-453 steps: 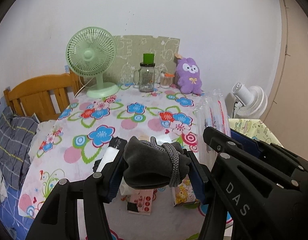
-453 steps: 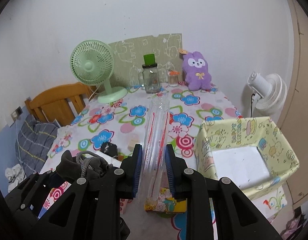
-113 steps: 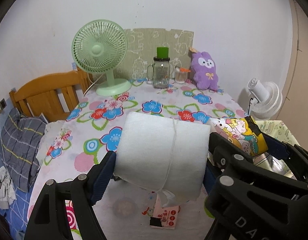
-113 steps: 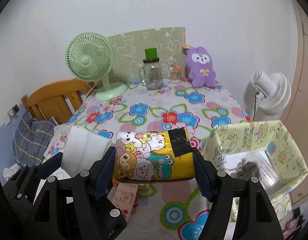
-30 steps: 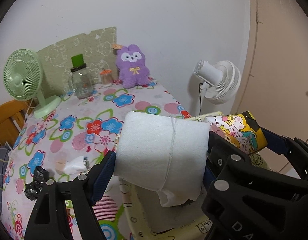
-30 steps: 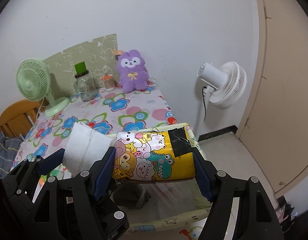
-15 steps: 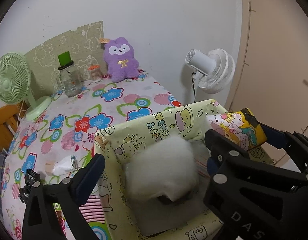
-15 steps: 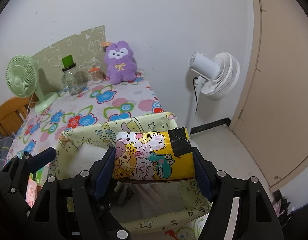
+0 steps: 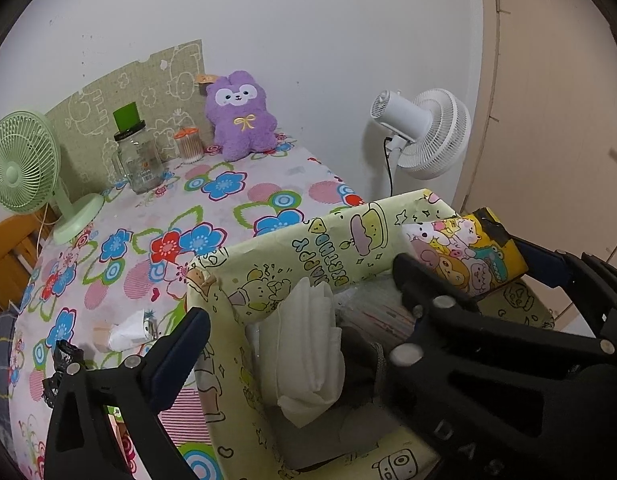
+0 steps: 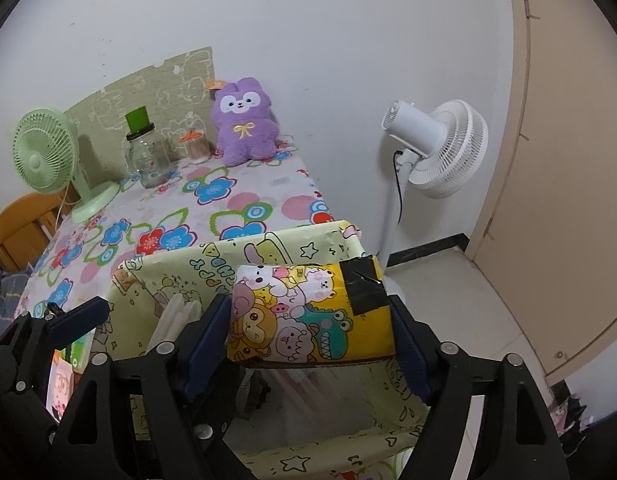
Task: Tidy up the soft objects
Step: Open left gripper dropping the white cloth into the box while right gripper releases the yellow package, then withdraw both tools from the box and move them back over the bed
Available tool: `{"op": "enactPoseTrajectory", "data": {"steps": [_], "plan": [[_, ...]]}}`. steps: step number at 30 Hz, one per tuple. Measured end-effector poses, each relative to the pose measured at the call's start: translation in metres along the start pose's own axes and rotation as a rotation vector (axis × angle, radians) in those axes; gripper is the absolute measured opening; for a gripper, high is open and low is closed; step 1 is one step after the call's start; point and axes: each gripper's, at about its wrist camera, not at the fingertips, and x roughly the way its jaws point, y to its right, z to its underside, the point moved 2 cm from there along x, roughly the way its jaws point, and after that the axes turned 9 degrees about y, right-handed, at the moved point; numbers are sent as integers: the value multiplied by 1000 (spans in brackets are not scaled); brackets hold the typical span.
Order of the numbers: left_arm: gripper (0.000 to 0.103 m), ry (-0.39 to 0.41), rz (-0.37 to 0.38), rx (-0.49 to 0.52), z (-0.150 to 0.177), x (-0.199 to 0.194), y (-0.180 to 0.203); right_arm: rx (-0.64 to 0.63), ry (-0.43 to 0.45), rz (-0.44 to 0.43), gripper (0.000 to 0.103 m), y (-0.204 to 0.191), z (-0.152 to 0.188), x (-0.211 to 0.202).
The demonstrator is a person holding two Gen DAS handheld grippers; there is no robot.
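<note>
In the left wrist view my left gripper (image 9: 300, 292) stands wide open over the yellow-green cartoon box (image 9: 316, 240), with nothing between its pads. Below it, inside the box, lies the white folded bundle (image 9: 308, 344), leaning on the near wall. A dark grey bundle (image 9: 360, 356) and clear plastic (image 9: 372, 304) lie beside it. My right gripper (image 10: 308, 300) hangs over the box's far right corner (image 10: 308, 248). Its jaws are opening, but the pads still touch the yellow cartoon tissue pack (image 10: 308, 316), which hangs above the box. The same pack (image 9: 464, 252) shows at the right of the left wrist view.
The box stands off the right end of the flowered table (image 9: 228, 208). On the table are a purple plush (image 9: 240, 116), a glass jar (image 9: 138, 160), a green fan (image 9: 20, 172) and small packets (image 9: 128, 330). A white floor fan (image 10: 440, 148) and a door (image 10: 568, 160) lie to the right.
The left jaws opened wide and the white bundle dropped from them into the box. Both grippers sank a little towards the box. The right pads have spread slightly around the tissue pack.
</note>
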Motion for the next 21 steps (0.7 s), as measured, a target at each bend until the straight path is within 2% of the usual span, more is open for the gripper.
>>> {"op": "enactPoseTrajectory", "data": {"steps": [6,21], "plan": [[103,7,-5,-2,2,-4,-2,-9,16,-20,92,-8,-1,-4],[103,58,-12,-25,3,-33,-23,-6,49,-36,94,-30,-5,-25]]}}
